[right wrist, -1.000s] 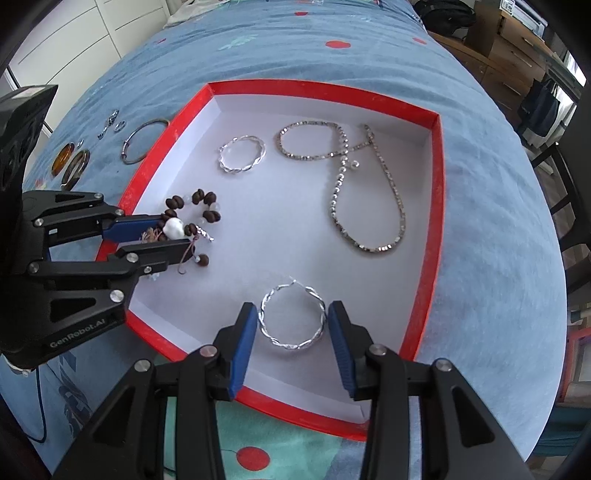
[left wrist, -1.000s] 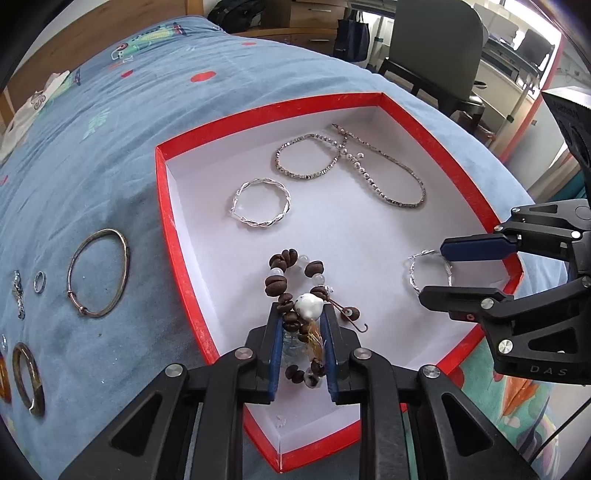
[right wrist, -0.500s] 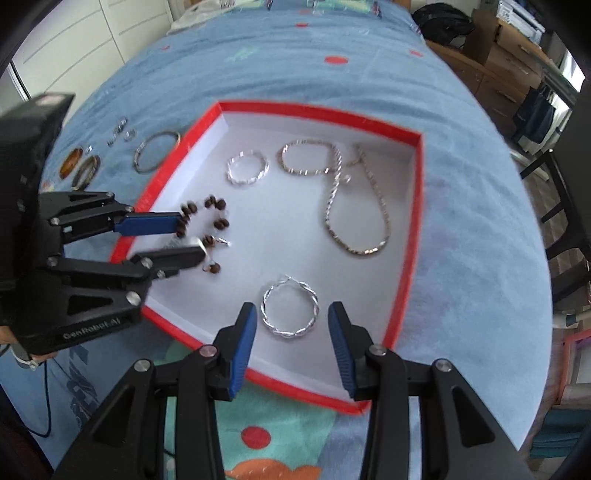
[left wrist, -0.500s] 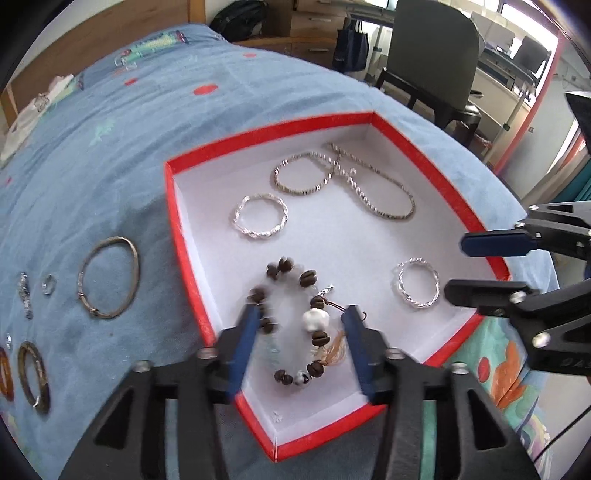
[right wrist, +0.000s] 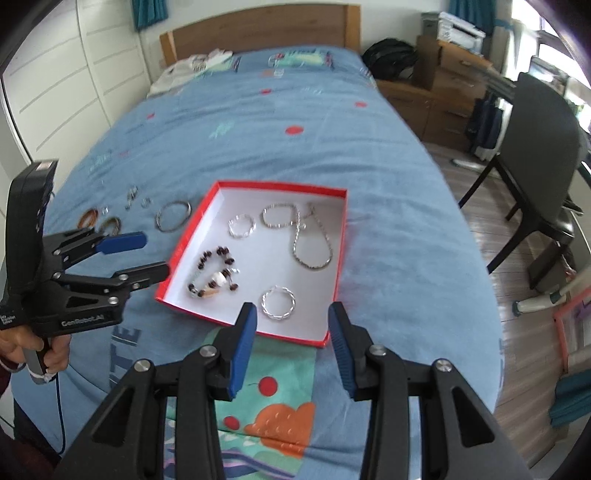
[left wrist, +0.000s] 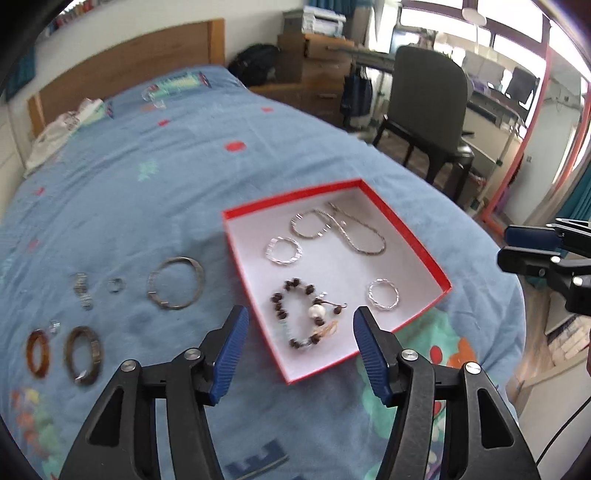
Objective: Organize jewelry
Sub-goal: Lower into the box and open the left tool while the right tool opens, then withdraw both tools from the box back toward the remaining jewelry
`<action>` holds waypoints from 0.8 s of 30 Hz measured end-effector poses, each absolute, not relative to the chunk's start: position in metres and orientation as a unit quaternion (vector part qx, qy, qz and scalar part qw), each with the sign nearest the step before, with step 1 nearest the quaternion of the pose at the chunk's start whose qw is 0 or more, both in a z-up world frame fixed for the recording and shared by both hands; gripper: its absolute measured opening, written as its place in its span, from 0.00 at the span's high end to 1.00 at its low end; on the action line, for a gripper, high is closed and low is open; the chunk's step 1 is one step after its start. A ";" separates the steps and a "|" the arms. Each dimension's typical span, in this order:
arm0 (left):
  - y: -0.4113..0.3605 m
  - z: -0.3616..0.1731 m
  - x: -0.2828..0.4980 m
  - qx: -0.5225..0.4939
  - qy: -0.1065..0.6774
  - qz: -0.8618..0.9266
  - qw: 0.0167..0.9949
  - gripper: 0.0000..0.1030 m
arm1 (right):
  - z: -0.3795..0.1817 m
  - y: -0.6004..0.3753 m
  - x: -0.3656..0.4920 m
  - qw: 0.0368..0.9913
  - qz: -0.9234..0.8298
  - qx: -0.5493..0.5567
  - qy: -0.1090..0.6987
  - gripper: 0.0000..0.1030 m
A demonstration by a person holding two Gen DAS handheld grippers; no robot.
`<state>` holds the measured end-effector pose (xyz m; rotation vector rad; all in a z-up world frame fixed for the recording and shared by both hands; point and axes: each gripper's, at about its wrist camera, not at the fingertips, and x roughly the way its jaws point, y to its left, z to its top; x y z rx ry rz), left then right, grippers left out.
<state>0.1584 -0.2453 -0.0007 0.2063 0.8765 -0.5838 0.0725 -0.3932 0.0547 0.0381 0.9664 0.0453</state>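
Note:
A red-rimmed box [left wrist: 406,236] [right wrist: 343,236] with a white floor lies on the blue bedspread. In it lie a brown bead bracelet [left wrist: 295,314] [right wrist: 214,273], two twisted silver hoops [left wrist: 383,293] [left wrist: 283,250], and a silver chain necklace [left wrist: 347,229] [right wrist: 306,236]. My left gripper [left wrist: 299,332] is open and empty, raised above the box's near corner. My right gripper [right wrist: 291,328] is open and empty, raised above the box's near edge. A silver bangle [left wrist: 175,282], a small ring [left wrist: 115,285] and two brown bangles [left wrist: 83,354] lie on the bedspread left of the box.
The bed's wooden headboard [right wrist: 258,33] is at the far end. A dark chair [left wrist: 428,110] and desk stand to the right of the bed. White clothing [left wrist: 62,129] lies near the headboard.
My left gripper opened and let go of the bead bracelet, which now lies in the box. Both grippers pulled up and back from the box.

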 end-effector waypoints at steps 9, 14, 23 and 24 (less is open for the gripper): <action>-0.185 0.028 0.116 0.109 0.389 -0.242 0.882 0.40 | 0.104 -0.369 0.027 0.918 -0.005 0.029 0.396 0.62; -0.139 0.045 0.095 0.100 0.369 -0.211 0.900 0.33 | 0.133 -0.357 0.006 0.935 -0.018 0.042 0.351 0.62; -0.053 0.075 0.058 0.081 0.319 -0.141 0.934 0.23 | 0.171 -0.318 -0.021 0.953 -0.016 0.037 0.301 0.62; -0.044 0.077 0.055 0.078 0.316 -0.135 0.936 0.21 | 0.175 -0.315 -0.024 0.954 -0.015 0.039 0.296 0.62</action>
